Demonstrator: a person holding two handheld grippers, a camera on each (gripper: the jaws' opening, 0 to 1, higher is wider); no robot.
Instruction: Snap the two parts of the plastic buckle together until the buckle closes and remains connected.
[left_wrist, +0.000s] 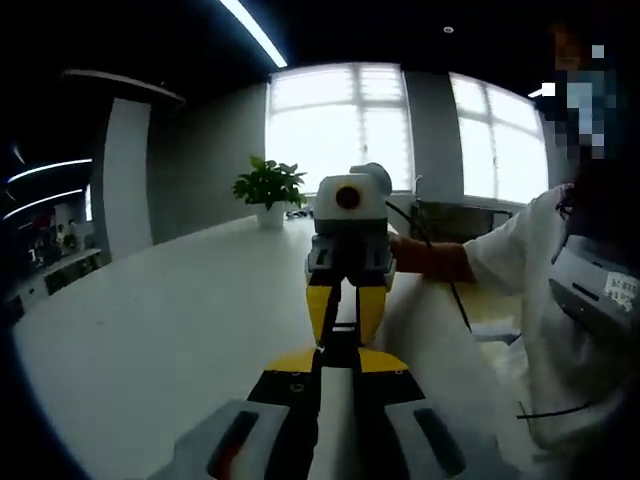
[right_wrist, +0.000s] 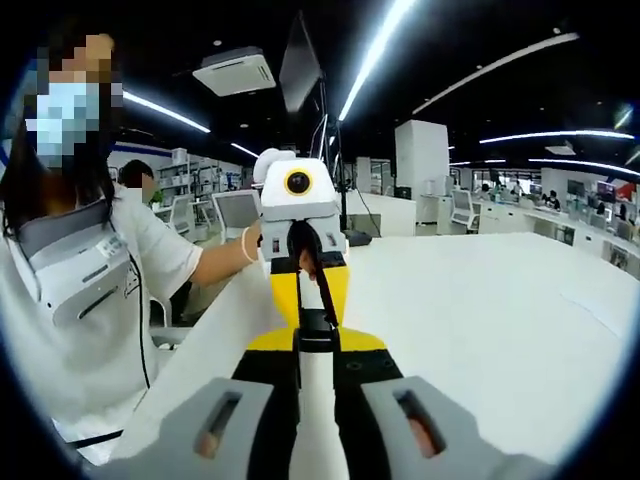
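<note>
Above the white table (left_wrist: 150, 340) I hold both grippers tip to tip; left gripper (left_wrist: 338, 370) and right gripper (right_wrist: 316, 365) each pinch the black buckle (right_wrist: 316, 330), joined between them.

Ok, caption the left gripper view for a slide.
Left gripper and right gripper meet tip to tip over a white table, black buckle pinched between them, potted plant behind.

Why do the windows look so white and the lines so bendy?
In the left gripper view, daylight overexposes the windows, leaving the plant dark. In the right gripper view, the fisheye lens curves the ceiling lights and table edge.
</note>
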